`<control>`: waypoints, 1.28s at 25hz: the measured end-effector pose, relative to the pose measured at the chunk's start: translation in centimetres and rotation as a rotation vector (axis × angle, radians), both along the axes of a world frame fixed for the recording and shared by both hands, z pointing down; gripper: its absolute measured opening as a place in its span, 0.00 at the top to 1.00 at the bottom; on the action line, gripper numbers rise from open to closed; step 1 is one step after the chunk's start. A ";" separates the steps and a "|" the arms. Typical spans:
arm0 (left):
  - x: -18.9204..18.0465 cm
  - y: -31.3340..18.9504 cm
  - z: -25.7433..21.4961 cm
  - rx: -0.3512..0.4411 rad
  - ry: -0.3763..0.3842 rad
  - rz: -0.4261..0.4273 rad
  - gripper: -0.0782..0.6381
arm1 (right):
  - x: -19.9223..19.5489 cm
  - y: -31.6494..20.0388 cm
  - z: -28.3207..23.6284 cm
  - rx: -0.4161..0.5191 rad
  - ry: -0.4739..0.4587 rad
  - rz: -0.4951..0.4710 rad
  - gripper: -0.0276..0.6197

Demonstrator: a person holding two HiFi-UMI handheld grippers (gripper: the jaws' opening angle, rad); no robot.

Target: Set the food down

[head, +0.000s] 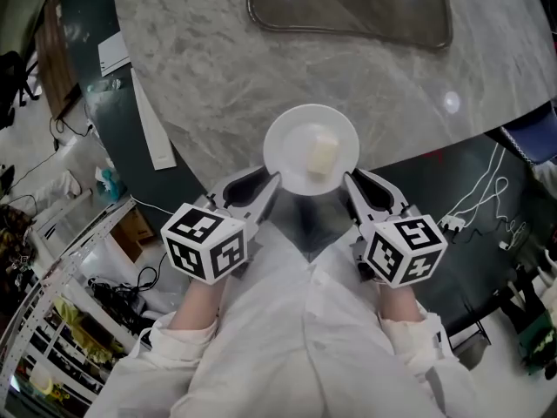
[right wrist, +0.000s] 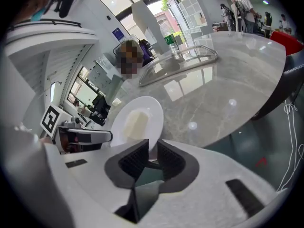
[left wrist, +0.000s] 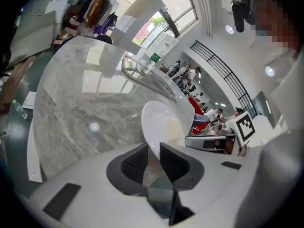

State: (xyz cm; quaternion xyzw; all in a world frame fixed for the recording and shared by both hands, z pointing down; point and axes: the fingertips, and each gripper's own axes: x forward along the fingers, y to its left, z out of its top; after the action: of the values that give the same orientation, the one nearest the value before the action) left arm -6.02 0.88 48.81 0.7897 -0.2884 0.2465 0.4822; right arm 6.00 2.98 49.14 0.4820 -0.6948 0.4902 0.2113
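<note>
Grey marble tabletop (head: 209,85) edge first: over it the left gripper (head: 271,185) and right gripper (head: 350,184) each pinch the rim of a round white plate (head: 291,142) bearing a pale yellow food block (head: 323,155). I'd lower both sides together, level, further onto the stone before releasing.

A plate (head: 311,146) is seen over the near edge of the table (head: 218,85), its left rim gripped between the jaws of the left gripper (head: 268,185) and its right rim between those of the right gripper (head: 351,184). A block of food (head: 324,155) is carried on the plate, slightly right of its middle. Behind the plate, at the table's far side, a tray (head: 348,11) is set, well apart from it.
</note>
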 end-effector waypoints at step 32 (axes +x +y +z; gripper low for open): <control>5.6 -10.0 -5.1 0.133 0.035 -0.075 0.78 | 5.9 -11.3 -5.7 0.173 -0.024 -0.031 0.89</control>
State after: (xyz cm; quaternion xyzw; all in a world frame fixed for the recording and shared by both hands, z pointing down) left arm -0.38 -9.17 43.74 0.8128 -0.3252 0.1945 0.4425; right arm 11.90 -8.29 43.46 0.4819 -0.7442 0.4308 0.1682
